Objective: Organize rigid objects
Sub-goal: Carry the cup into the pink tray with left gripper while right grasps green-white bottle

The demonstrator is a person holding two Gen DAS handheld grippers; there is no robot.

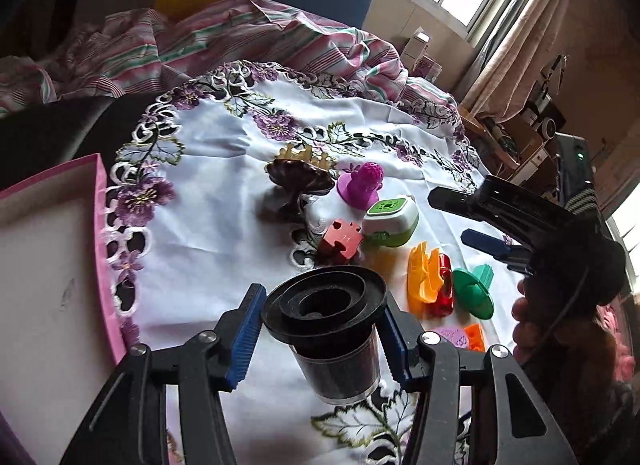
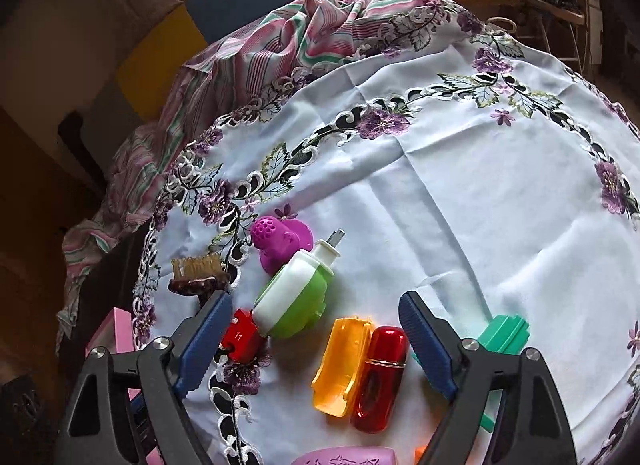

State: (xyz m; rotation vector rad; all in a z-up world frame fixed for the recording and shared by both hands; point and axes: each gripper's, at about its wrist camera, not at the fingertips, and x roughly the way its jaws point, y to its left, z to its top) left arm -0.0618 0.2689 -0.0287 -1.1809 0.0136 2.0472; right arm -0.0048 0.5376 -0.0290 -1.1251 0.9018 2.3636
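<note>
1. The left gripper [image 1: 324, 339] is closed on a black-capped cup [image 1: 334, 329], its blue pads pressed to either side just under the wide black cap. The cup looks lifted off the white embroidered tablecloth [image 1: 224, 169], tilted toward the camera.
2. A pink-rimmed box [image 1: 100, 233] sits at the left edge of the cloth. The part of its floor in view looks bare, so I judge that little or nothing has been sorted into it; most of the box is out of frame, so this is uncertain.
3. The right gripper [image 2: 316, 349] stands wide open with nothing in its grip, hovering low over an orange piece [image 2: 340, 365] and a red capsule [image 2: 380, 377] lying side by side, both between its pads.
4. Still loose on the cloth: a green-and-white device [image 2: 296, 297], a magenta perforated piece [image 2: 280, 239], a red puzzle block [image 2: 240, 339], a brown stand with a tan comb-like piece [image 2: 198, 277], and a teal part [image 2: 506, 333] just right of the open jaws.
5. By my reading the job is at an early stage: 1 object in hand, at least 7 left.
</note>
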